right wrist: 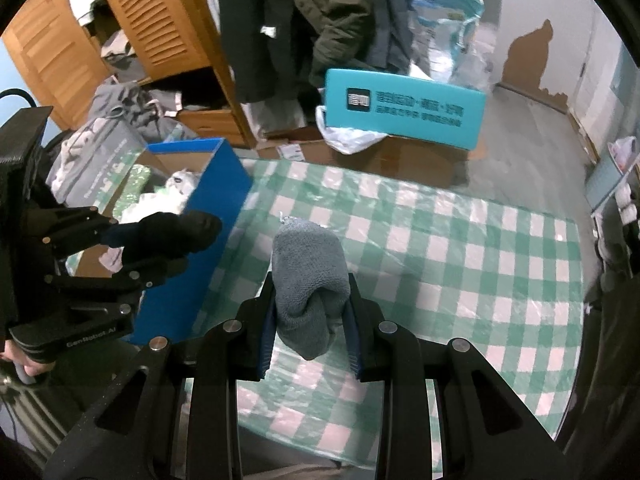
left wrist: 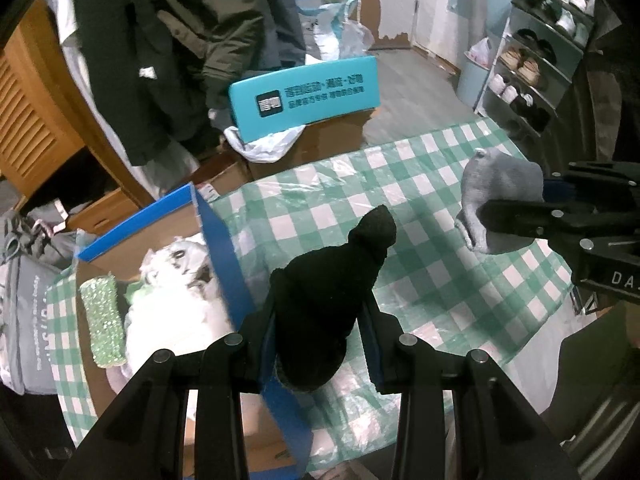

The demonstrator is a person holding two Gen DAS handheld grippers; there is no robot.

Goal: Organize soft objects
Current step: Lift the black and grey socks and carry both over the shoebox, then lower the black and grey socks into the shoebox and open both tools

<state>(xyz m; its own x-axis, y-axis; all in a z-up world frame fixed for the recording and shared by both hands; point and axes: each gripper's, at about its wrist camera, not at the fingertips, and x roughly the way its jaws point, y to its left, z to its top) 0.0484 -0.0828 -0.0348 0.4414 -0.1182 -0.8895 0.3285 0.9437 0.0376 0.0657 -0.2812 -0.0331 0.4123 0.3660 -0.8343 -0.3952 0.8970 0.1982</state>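
- The left tool (left wrist: 320,344) pinches a black knitted soft item (left wrist: 332,300) between its blue pads, held just above the bench (left wrist: 420,280) beside the blue wall of an open cardboard box (left wrist: 224,264).
- The right tool (right wrist: 310,320) pinches a grey terry cloth (right wrist: 308,280), lifted over the middle of the green-and-white checked bench cover.
- The step in hand looks like carrying: both items are gripped and off the surface, neither yet put away.
- The box already holds a white fluffy thing (left wrist: 176,300) and a green sparkly roll (left wrist: 102,320), so it is probably the goal. The next move calls for swinging the black item left over the rim, then spreading the fingers.
- Writing: "GenRobot.AI" on the left tool's body, seen from the right wrist. A teal sign (left wrist: 304,96) behind carries Chinese text too blurred to read.
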